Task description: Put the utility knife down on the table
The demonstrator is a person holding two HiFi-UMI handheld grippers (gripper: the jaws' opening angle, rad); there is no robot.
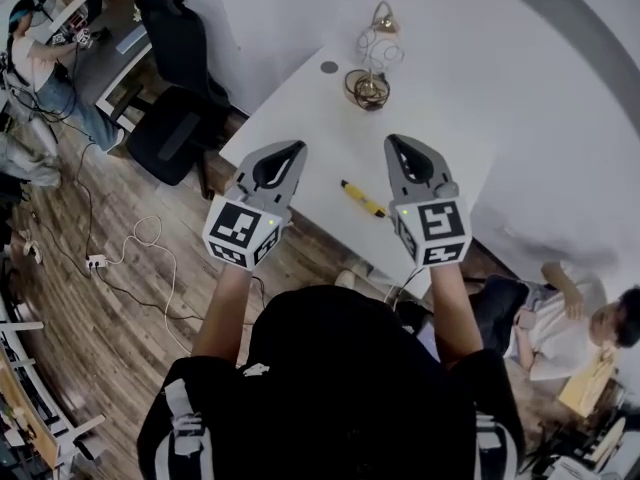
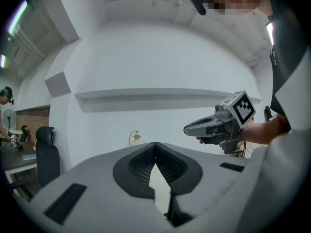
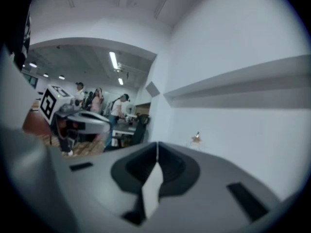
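Note:
The yellow utility knife [image 1: 362,199] lies flat on the white table [image 1: 300,108], close to its near edge. Both grippers hang in the air above it, and the knife shows between them in the head view. My left gripper [image 1: 297,148] is to the knife's left, its jaws closed tip to tip with nothing in them [image 2: 155,143]. My right gripper [image 1: 393,140] is to the knife's right, also shut and empty [image 3: 156,143]. Each gripper appears in the other's view: the right gripper [image 2: 186,128] and the left gripper [image 3: 108,122]. The knife is in neither gripper view.
A gold wire lamp-like ornament [image 1: 372,63] stands at the table's far side, with a small dark disc [image 1: 329,67] beside it. A black office chair [image 1: 175,68] is left of the table. A seated person [image 1: 560,318] is at lower right. Cables [image 1: 140,258] lie on the wooden floor.

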